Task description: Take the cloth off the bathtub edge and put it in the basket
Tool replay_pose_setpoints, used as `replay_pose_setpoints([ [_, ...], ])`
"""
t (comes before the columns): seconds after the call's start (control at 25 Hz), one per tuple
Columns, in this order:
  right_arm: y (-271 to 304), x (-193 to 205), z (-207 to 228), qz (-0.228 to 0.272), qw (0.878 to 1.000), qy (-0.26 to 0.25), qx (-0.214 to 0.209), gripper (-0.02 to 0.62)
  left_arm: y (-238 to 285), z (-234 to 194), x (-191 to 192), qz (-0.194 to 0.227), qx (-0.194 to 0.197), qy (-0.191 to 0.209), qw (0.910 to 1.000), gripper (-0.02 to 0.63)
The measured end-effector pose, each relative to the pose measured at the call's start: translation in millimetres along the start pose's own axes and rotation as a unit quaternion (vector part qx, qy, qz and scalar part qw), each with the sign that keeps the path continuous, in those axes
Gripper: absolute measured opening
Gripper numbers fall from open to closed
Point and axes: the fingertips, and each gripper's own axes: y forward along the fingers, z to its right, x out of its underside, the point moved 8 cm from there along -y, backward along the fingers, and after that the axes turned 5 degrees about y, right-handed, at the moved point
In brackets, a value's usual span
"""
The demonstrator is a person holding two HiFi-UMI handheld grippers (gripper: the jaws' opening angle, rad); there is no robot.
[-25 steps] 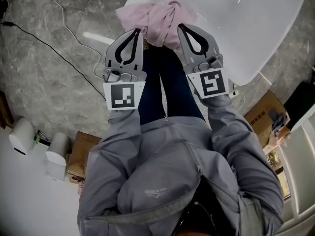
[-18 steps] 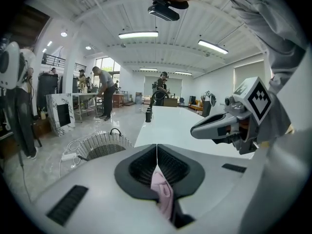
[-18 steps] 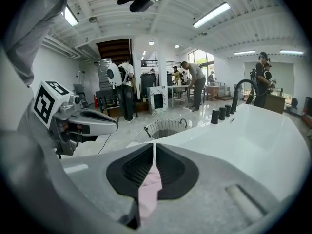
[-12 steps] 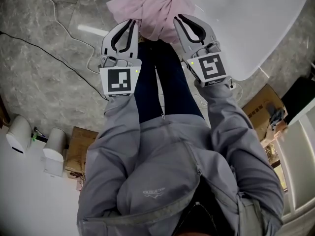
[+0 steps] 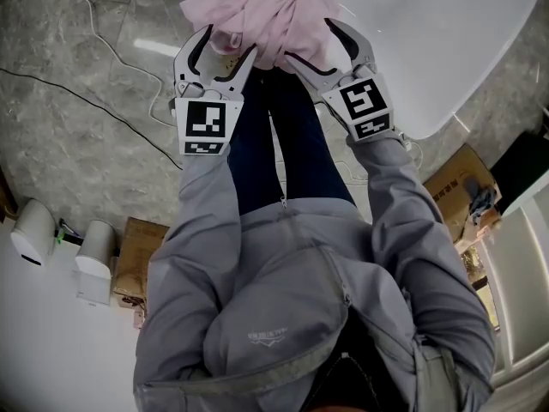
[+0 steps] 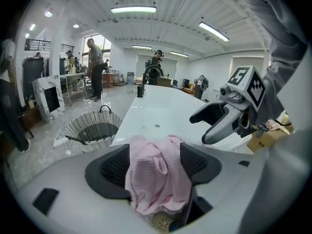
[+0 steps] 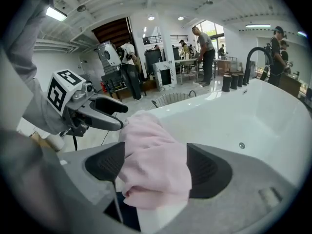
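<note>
A crumpled pink cloth (image 5: 266,15) lies bunched on the near edge of the white bathtub (image 5: 429,41). My left gripper (image 5: 219,45) reaches onto its left side, with the jaws opening and pink folds (image 6: 158,174) lying between the black pads. My right gripper (image 5: 324,41) comes in on the right side, its jaws also opening around the cloth (image 7: 151,160). No pad visibly pinches the fabric. A woven wicker basket (image 6: 92,128) with a dark handle stands on the floor left of the tub.
Black and white cables (image 5: 129,118) run over the marble floor at the left. Cardboard boxes (image 5: 463,191) sit at the right, white devices (image 5: 34,234) and another box at the lower left. Several people stand far off by tables (image 6: 95,67).
Both grippers moved forward onto the cloth. Their jaws were shut in the earlier frames and now stand spread round the cloth.
</note>
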Motion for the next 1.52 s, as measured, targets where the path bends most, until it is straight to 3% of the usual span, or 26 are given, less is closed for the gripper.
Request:
replay_pose_setpoints([
  [0.2, 11, 24, 14, -0.058, 0.998, 0.011, -0.016, 0.455, 12, 0, 12, -0.034, 0.013, 0.002, 0.9993, 0.341],
  [0.44, 29, 53, 30, -0.117, 0.991, 0.033, -0.055, 0.502, 23, 3, 20, -0.064, 0.028, 0.015, 0.9974, 0.362],
  [0.84, 63, 73, 44, -0.162, 0.966, 0.099, -0.177, 0.54, 36, 11, 27, -0.11, 0.047, 0.017, 0.9927, 0.362],
  [1.08, 67, 61, 25, -0.172, 0.967, 0.008, -0.189, 0.509, 38, 31, 24, -0.106, 0.075, 0.039, 0.9908, 0.36],
  [1.36, 57, 36, -4, -0.159, 0.957, -0.163, -0.18, 0.313, 39, 43, 28, -0.11, 0.108, 0.057, 0.9864, 0.357],
  [1.52, 44, 27, -16, -0.155, 0.947, -0.234, -0.159, 0.228, 38, 49, 26, -0.111, 0.131, 0.051, 0.9838, 0.26],
])
